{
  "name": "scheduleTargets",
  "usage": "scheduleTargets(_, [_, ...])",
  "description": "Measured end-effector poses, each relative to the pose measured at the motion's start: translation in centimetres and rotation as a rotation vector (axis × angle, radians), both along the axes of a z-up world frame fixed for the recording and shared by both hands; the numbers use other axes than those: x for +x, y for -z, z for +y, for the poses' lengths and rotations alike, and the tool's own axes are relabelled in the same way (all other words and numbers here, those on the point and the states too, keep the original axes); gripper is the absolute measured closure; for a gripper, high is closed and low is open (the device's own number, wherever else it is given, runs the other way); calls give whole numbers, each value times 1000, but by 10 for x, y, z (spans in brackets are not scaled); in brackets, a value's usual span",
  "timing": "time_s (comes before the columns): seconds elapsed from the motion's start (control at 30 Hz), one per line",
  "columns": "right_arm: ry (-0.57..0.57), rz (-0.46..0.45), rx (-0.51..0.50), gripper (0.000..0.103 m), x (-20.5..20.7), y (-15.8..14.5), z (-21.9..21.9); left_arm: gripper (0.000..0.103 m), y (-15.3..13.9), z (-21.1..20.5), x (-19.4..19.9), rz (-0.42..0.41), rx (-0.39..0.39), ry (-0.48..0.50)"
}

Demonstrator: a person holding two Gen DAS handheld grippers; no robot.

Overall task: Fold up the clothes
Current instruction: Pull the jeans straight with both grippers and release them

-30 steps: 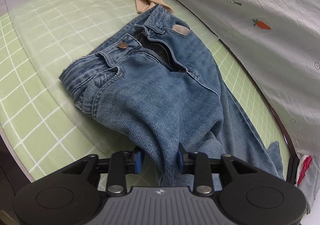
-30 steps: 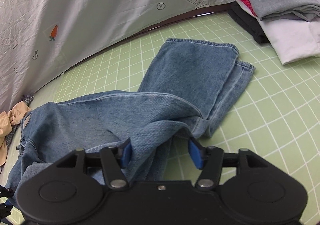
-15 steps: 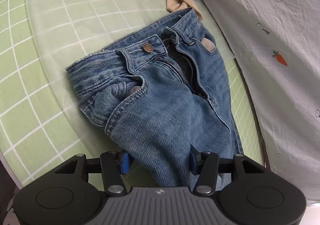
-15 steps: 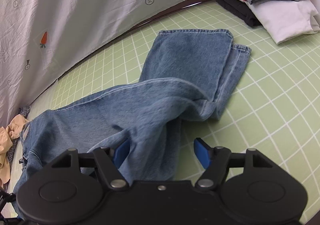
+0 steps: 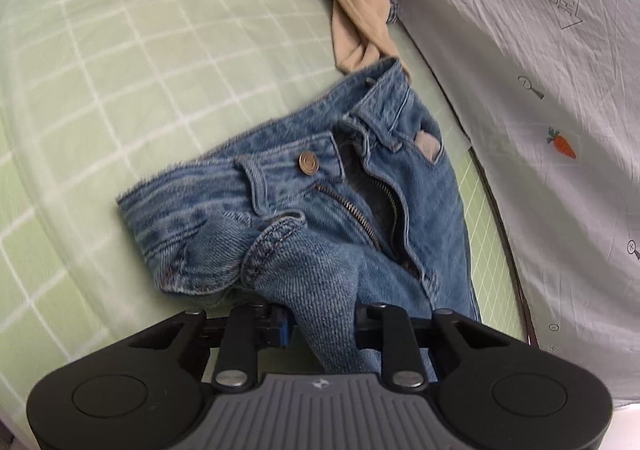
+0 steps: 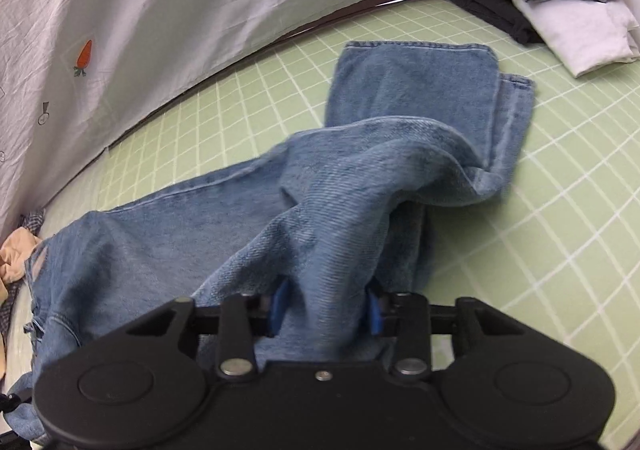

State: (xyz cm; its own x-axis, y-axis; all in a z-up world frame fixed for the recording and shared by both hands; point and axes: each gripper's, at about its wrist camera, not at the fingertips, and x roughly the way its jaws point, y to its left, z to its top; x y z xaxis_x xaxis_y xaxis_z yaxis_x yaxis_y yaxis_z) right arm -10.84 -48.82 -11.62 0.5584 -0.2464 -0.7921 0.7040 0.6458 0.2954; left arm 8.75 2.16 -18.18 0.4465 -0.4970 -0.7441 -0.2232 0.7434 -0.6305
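Note:
A pair of blue jeans (image 5: 344, 209) lies on the green grid mat (image 5: 120, 89), waistband unbuttoned with the fly open. My left gripper (image 5: 320, 324) is shut on a bunch of denim near the front pocket at the hip. In the right wrist view the jeans (image 6: 360, 177) stretch across the mat (image 6: 560, 209), their leg ends folded flat at the far side. My right gripper (image 6: 326, 310) is shut on a raised fold of the leg fabric, lifting it off the mat.
A tan garment on a checked cloth (image 5: 352, 9) lies beyond the waistband. A grey printed sheet (image 6: 160, 9) hangs along the mat's far edge. A stack of folded clothes (image 6: 560, 9), grey, white and black, sits at the far right corner.
Both grippers opened around half a second ago and have closed again on the denim. The left one is now nearer the waistband. The right one has lifted the leg fold higher.

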Motion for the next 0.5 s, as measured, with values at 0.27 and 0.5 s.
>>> scheduleTargets(0.27, [-153,-26,10,72,94,8,43,80,-8,59,44,-47,43,-102])
scheduleTargets(0.5, [-317,-50,62,77,129,12,78,83,-12,105,42,-75,128,-220])
